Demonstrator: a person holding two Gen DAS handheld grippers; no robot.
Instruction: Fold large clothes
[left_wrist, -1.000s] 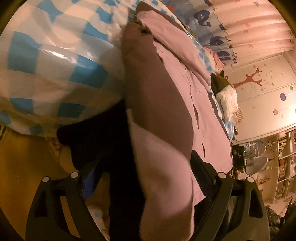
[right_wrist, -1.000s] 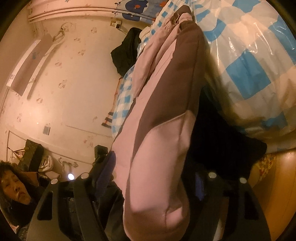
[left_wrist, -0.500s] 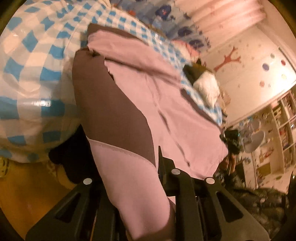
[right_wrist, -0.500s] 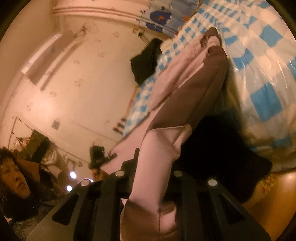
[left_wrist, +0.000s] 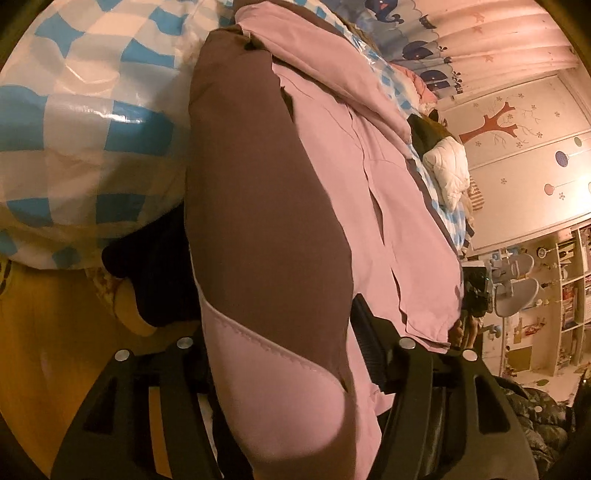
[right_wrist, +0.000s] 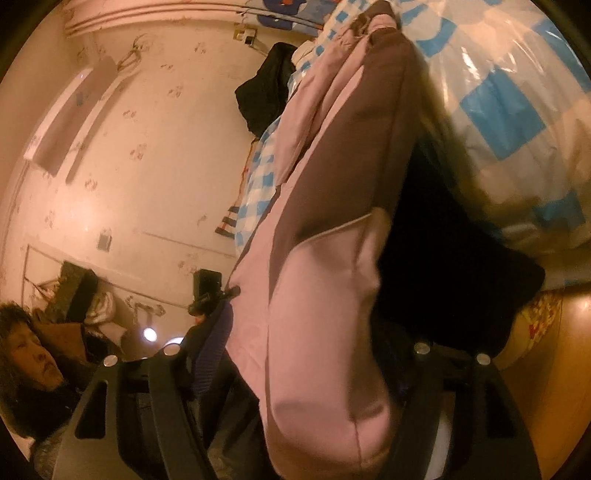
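Both jaws opening again after brief pinch half a second ago. Pink-and-brown jacket (left_wrist: 280, 229) lies along near edge of checked bed (left_wrist: 85, 122), cuffs between spread left gripper (left_wrist: 291, 373) and right gripper (right_wrist: 295, 373). Grip released; regrasp needed before fold.

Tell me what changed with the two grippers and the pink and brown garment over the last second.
Both grippers clamped shut on the pink and brown garment half a second ago and are now opening again: the left gripper and right gripper stand with jaws spread, the fabric hanging between them. The garment lies along the checked bed cover as it did before, and the black cloth beside it is unmoved.
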